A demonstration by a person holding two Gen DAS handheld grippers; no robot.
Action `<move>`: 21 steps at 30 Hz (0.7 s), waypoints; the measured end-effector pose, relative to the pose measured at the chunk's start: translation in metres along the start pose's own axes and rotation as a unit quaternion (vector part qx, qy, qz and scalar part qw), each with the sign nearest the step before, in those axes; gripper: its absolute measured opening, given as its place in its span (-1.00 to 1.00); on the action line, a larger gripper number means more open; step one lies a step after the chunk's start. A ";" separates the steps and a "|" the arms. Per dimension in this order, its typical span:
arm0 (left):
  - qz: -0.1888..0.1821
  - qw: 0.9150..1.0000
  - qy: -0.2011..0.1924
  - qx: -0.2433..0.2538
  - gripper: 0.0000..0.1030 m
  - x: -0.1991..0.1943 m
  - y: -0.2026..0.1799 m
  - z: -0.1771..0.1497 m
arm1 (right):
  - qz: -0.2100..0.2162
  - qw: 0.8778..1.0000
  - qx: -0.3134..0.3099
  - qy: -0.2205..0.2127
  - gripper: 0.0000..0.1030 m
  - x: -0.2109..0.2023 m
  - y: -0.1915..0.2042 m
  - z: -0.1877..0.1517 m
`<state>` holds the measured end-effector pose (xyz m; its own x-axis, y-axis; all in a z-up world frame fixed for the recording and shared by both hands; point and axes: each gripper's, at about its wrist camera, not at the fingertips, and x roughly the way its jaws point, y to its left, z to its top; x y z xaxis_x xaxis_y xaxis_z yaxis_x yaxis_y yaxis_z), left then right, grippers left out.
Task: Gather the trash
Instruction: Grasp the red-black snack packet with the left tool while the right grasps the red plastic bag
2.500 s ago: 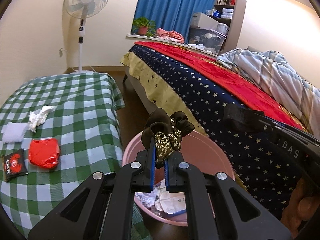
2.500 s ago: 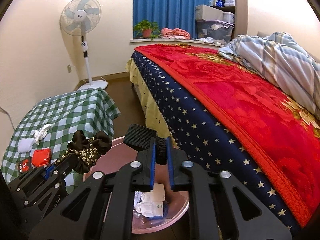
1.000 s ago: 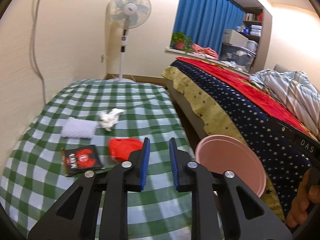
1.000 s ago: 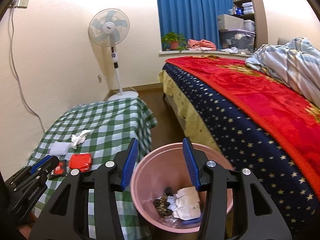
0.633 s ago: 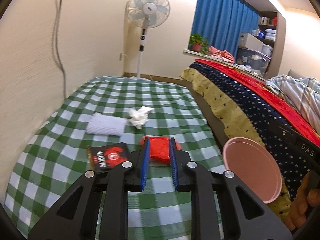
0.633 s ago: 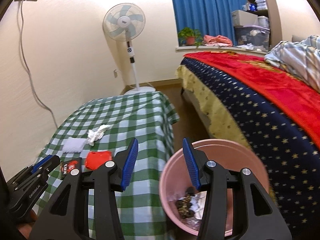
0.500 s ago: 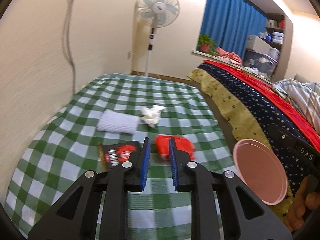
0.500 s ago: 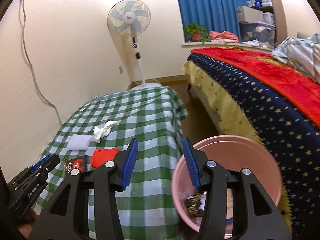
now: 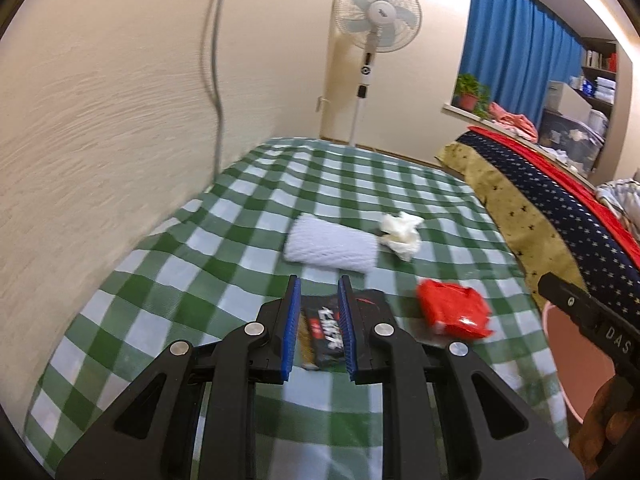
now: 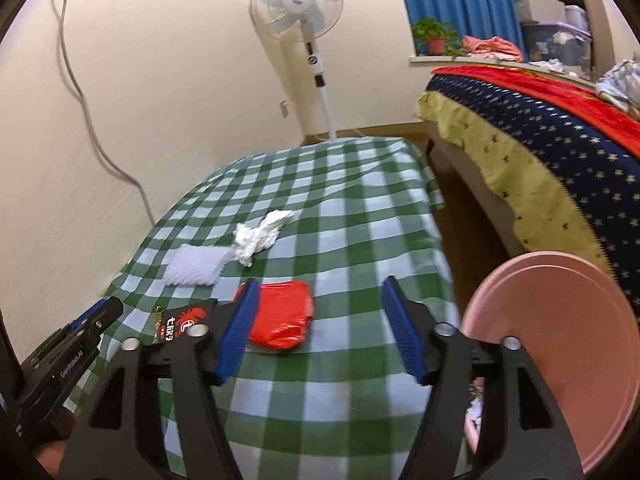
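On the green checked table [image 9: 248, 208] lie a black snack wrapper [image 9: 322, 330], a red wrapper [image 9: 454, 310], a crumpled white tissue [image 9: 402, 232] and a white foam sleeve [image 9: 332, 248]. My left gripper [image 9: 318, 298] is open and empty, its fingers either side of the black wrapper, just above it. My right gripper [image 10: 320, 300] is open wide and empty above the table, with the red wrapper [image 10: 282, 320] by its left finger. The pink bin [image 10: 556, 352] stands at the table's right edge. The black wrapper [image 10: 182, 322], tissue [image 10: 260, 234] and sleeve [image 10: 196, 266] show there too.
A bed with a starred navy and red cover [image 10: 540, 120] runs along the right, with a narrow floor gap to the table. A standing fan [image 10: 298, 0] is in the far corner. The wall [image 9: 100, 100] with a hanging cable borders the table's left side.
My left gripper let the dark scrunchie go into the bin, then swung left over the table onto the black wrapper. My right gripper opened and followed left, the bin sliding to its right.
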<state>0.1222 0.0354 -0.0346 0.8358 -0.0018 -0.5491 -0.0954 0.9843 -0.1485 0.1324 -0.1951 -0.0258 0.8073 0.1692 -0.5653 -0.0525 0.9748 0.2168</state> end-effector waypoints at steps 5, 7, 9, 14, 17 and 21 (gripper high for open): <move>0.016 1.000 0.000 0.011 -0.63 0.013 0.009 0.010 | 0.009 1.000 -0.012 0.026 0.54 0.029 0.013 -0.004; 0.012 1.000 0.004 0.007 -0.63 0.020 0.014 0.016 | 0.011 0.999 -0.019 0.040 0.63 0.040 0.016 -0.006; 0.008 1.000 0.008 0.002 -0.63 0.029 0.018 0.022 | 0.011 0.998 -0.026 0.054 0.71 0.052 0.019 -0.006; -0.002 1.000 0.024 -0.009 -0.63 0.053 0.023 0.032 | 0.014 0.996 -0.045 0.080 0.78 0.071 0.029 -0.005; -0.009 0.999 0.038 -0.017 -0.63 0.069 0.025 0.035 | 0.012 0.993 -0.061 0.104 0.78 0.083 0.035 -0.006; -0.015 0.998 0.057 -0.036 -0.42 0.088 0.027 0.037 | -0.003 0.991 -0.065 0.117 0.77 0.089 0.037 -0.007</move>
<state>0.2136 0.0681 -0.0562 0.7721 -0.0555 -0.6331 -0.1135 0.9681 -0.2233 0.1981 -0.1435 -0.0737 0.6506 0.1784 -0.7382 -0.1356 0.9837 0.1182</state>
